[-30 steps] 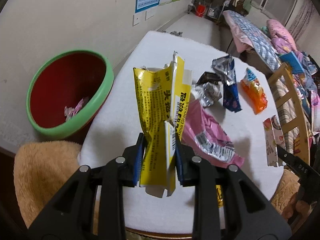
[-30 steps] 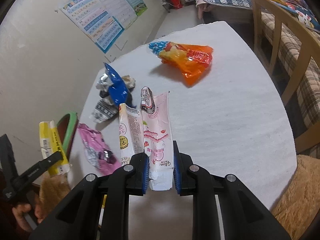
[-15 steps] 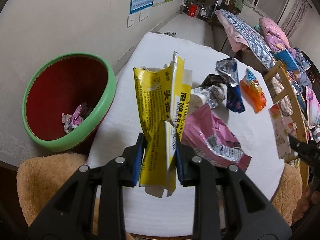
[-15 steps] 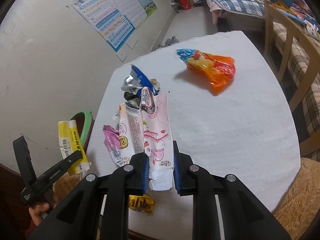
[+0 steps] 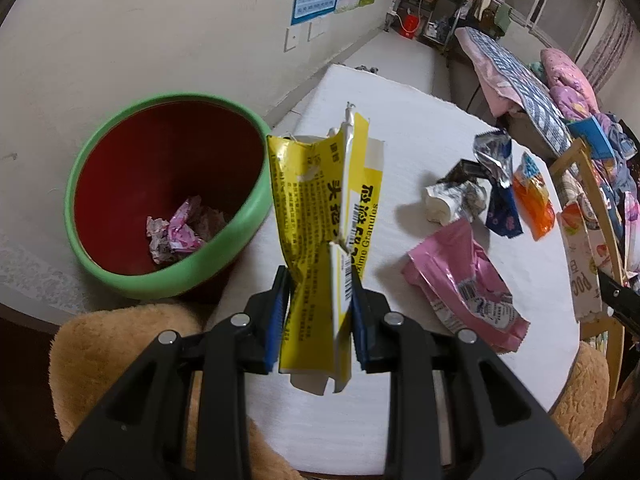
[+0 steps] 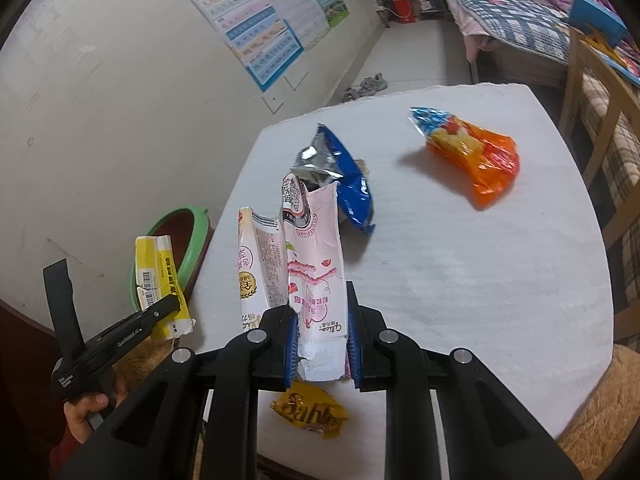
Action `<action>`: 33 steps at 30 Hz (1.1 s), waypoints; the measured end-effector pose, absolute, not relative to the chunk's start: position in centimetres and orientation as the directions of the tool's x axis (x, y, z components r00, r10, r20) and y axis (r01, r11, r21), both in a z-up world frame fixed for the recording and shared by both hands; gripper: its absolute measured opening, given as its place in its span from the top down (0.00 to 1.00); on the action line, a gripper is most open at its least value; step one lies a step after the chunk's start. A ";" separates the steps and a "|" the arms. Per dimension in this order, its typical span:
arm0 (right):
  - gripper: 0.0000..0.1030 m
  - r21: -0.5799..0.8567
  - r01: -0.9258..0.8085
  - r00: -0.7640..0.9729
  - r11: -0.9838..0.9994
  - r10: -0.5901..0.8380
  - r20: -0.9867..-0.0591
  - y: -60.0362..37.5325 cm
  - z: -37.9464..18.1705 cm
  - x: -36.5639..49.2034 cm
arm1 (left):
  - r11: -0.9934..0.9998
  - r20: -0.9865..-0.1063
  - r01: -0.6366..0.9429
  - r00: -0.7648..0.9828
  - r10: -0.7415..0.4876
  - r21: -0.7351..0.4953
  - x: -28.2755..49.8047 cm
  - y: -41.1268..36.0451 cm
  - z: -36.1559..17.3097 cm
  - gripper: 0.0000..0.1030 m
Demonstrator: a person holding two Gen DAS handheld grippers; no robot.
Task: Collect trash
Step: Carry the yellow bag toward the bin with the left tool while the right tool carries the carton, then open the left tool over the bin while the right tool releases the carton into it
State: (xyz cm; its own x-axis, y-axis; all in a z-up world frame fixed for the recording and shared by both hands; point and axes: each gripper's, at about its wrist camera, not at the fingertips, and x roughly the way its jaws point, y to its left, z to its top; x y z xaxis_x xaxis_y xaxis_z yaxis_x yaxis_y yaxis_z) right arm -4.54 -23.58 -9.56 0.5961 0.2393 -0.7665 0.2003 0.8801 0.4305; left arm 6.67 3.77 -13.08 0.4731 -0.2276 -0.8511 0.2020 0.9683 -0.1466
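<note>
My left gripper (image 5: 318, 312) is shut on a flattened yellow carton (image 5: 324, 216), held upright over the table's left edge, just right of the green-rimmed red bin (image 5: 120, 272). The bin holds a crumpled pink wrapper (image 5: 176, 232). My right gripper (image 6: 320, 336) is shut on a flattened pink and white carton (image 6: 316, 252) above the table's near side. The yellow carton (image 6: 160, 280) and bin (image 6: 192, 236) also show at the left of the right wrist view.
On the white table (image 6: 460, 280) lie a pink bag (image 5: 464, 288), a blue and silver wrapper (image 6: 348, 184), an orange snack bag (image 6: 476, 152), a crumpled white wrapper (image 5: 452, 200) and a small yellow wrapper (image 6: 312, 412). Tan plush seats (image 5: 112, 348) flank the table; a wooden chair (image 6: 600, 120) stands right.
Both grippers have risen and pulled back with their cartons. The left gripper has shifted toward the bin, which now shows more of its inside.
</note>
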 end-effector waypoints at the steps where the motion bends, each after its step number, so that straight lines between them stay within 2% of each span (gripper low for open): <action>1: 0.81 0.430 0.194 0.595 0.882 0.243 -0.766 -23.3 -9.5 -4.3 | 0.969 -0.850 0.196 0.477 -0.226 -0.148 6.8 4.0 -13.0 0.74; 15: 0.81 0.413 0.023 0.563 0.911 0.329 -0.758 -16.8 -8.8 -0.8 | 0.985 -0.814 0.058 0.557 -0.166 -0.162 7.7 10.5 -11.1 0.73; 22: 0.80 0.394 -0.075 0.522 0.916 0.373 -0.767 -12.2 -9.0 1.8 | 0.986 -0.792 -0.048 0.603 -0.099 -0.159 7.6 14.6 -10.4 0.72; 33: 0.80 0.394 -0.152 0.468 0.906 0.417 -0.779 -6.0 -9.3 7.1 | 0.953 -0.798 -0.192 0.599 -0.073 -0.232 9.8 18.9 -11.6 0.72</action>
